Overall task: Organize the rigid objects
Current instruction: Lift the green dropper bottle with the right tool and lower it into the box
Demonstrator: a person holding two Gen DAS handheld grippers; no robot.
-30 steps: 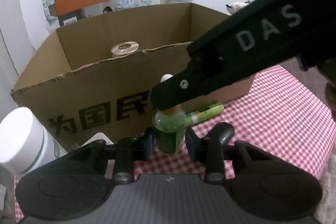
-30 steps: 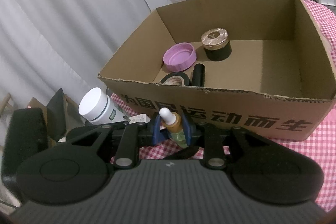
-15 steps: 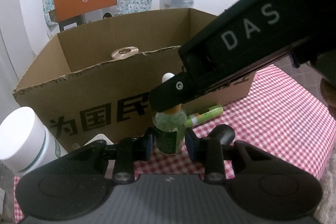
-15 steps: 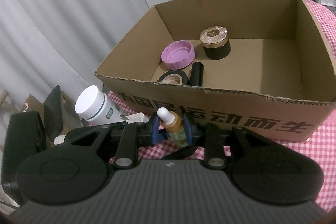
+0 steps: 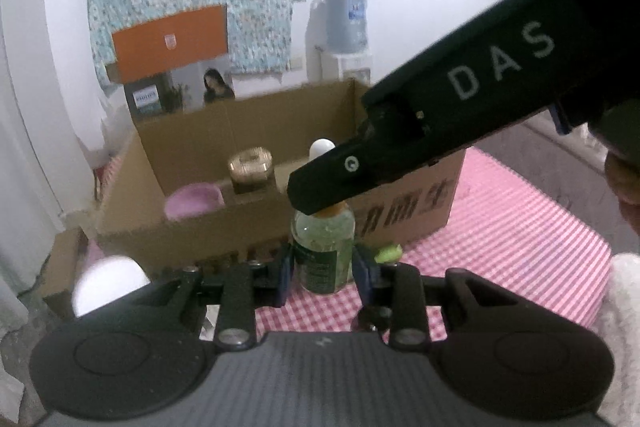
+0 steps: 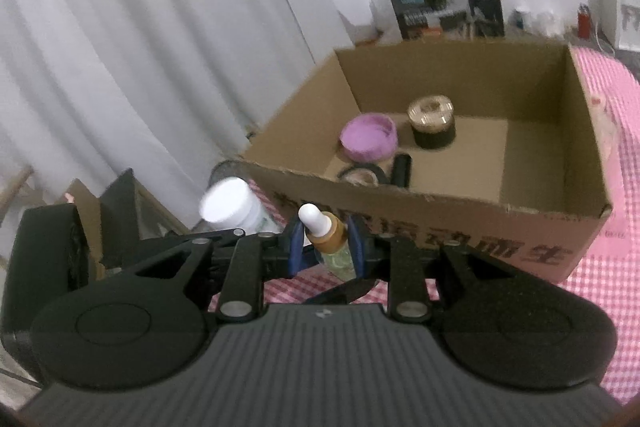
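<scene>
Left tool (image 5: 323, 269) and right tool (image 6: 325, 246) pinching dropper bottle (image 5: 323, 251), cardboard box (image 6: 440, 215) holding purple lid (image 6: 368, 142), gold-capped jar (image 6: 433, 123)

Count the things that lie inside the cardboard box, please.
4 in the cardboard box: a purple lid, a dark jar with a gold lid beside it, a black tape roll by the near wall, and a black tube next to it. The near wall may hide more.

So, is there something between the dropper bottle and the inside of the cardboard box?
Only the near wall of the cardboard box. The dropper bottle, held at its body by the left gripper and at its neck by the right gripper, sits lower than that rim. Past the wall, bare floor shows to the right of the jars.
</scene>
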